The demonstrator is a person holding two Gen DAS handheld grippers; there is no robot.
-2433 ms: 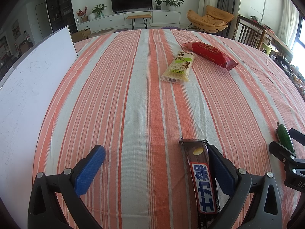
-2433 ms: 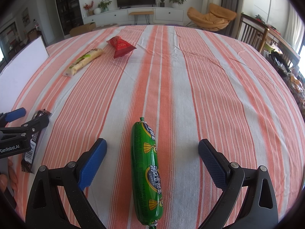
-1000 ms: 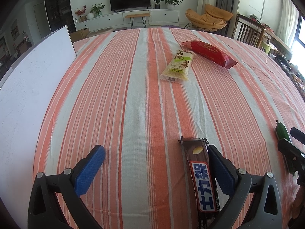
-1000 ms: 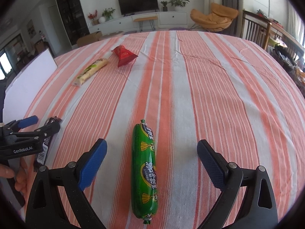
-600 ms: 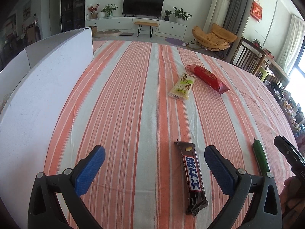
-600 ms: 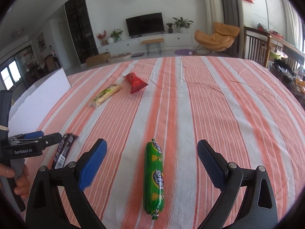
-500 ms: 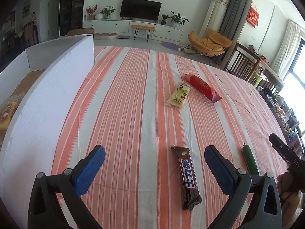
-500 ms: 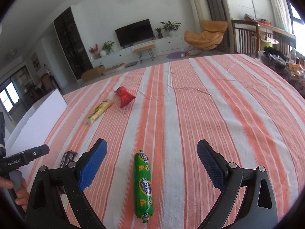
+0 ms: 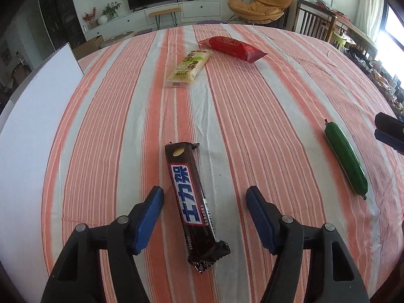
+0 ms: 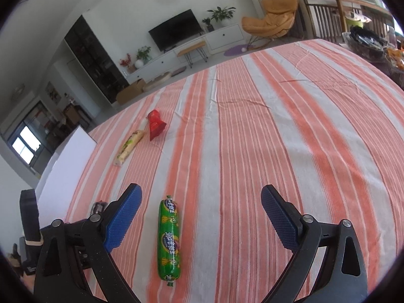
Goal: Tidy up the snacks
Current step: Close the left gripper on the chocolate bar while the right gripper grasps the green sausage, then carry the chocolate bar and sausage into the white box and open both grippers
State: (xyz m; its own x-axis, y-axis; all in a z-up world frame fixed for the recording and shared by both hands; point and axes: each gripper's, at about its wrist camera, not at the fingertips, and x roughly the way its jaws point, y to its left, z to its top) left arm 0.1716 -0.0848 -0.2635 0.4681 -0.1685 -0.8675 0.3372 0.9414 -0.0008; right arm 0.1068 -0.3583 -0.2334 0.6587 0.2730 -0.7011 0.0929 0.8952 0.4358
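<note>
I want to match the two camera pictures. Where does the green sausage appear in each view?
Left wrist view: the green sausage lies at the right edge, right of the open left tongs.
Right wrist view: it lies low and centre-left, between the open right tongs.
Shared landmark: the red packet far up the table.

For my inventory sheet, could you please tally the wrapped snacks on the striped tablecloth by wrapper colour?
Brown: 1, the chocolate bar
Green: 1, the sausage
Red: 1, the red packet
Pale yellow: 1, the yellow packet
Total: 4
</note>
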